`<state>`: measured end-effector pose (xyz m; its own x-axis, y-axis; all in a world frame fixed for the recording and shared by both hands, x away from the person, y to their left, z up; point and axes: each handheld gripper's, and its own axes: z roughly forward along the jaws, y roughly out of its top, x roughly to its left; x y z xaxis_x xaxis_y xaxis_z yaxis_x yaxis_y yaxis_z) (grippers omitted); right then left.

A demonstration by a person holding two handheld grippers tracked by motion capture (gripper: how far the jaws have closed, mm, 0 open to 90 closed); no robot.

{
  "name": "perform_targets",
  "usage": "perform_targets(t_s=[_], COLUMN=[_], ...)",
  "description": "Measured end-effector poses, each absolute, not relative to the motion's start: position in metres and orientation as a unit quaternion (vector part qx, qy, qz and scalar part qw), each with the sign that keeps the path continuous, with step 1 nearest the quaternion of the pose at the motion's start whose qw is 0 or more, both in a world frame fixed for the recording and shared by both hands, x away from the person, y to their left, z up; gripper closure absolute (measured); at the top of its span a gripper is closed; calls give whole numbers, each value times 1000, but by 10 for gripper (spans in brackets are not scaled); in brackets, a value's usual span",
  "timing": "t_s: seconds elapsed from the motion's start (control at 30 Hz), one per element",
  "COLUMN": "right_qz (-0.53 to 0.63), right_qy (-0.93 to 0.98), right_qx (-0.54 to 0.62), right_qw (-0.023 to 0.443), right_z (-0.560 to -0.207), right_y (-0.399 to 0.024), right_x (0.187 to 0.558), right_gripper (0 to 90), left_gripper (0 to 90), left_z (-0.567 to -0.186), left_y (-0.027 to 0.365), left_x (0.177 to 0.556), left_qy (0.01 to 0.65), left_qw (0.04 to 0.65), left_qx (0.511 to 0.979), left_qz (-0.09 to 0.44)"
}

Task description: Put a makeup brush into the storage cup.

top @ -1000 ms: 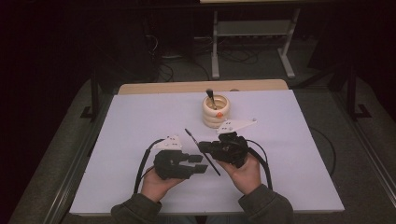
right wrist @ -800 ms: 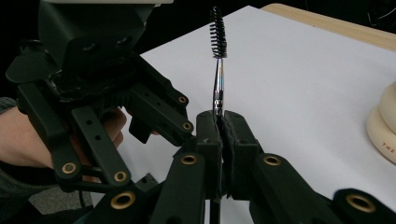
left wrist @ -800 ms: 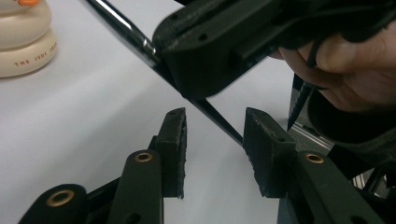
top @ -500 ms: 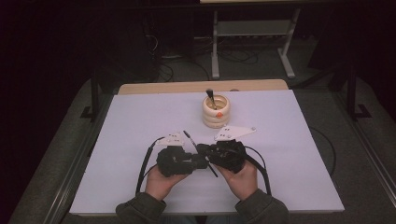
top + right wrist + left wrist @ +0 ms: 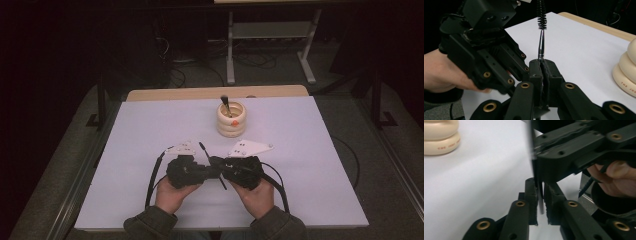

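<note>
Grippers meet above the white table (image 5: 310, 165): your right gripper (image 5: 544, 65) clamps the mascara wand (image 5: 541, 37), bristles up, while your left gripper (image 5: 539, 191), jaws just closing, pinches its lower shaft, near the cream holder (image 5: 231, 119).

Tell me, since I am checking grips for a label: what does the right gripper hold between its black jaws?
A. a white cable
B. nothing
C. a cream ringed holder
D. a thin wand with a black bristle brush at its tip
D: in the right gripper view the right gripper has its jaws clamped on the thin black-bristled brush wand, which rises above them.
</note>
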<state>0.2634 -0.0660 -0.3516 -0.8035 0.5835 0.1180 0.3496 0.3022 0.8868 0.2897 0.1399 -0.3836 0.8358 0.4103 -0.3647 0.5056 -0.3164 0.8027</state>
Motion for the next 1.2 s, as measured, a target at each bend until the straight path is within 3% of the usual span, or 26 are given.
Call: perform_targets(t_s=[0.2, 0.27, 0.4, 0.57, 0.73, 0.83, 0.9, 1.0, 1.2], right_qz=[513, 514, 503, 502, 499, 500, 499, 497, 501], right_qy=[801, 804, 812, 814, 818, 817, 818, 818, 812], right_qx=[286, 279, 278, 278, 276, 280, 280, 284, 295], right_qw=[114, 108, 99, 91, 81, 67, 62, 60, 55], right_z=[-351, -353, -353, -349, -347, -347, -347, -347, -346], right_y=[-68, -69, -69, -68, -67, -68, -69, -72, -82], right_x=[263, 265, 267, 269, 271, 272, 272, 274, 278], right_gripper=[837, 758, 732, 735, 832, 839, 842, 844, 844], left_gripper=[854, 854, 854, 854, 854, 851, 838, 744, 693], left_z=[-383, -382, -380, -375, -372, -373, -373, -372, -373], left_y=[142, 141, 140, 137, 134, 134, 134, 136, 143], left_x=[290, 290, 288, 285, 283, 282, 282, 282, 279], left_qy=[287, 282, 276, 257, 250, 249, 246, 244, 256], left_qw=[503, 492, 484, 465, 456, 455, 455, 453, 449], left_qx=[814, 823, 830, 847, 854, 855, 856, 857, 856], left_qz=[-39, -32, -22, -5, 12, 11, 7, 12, 17])
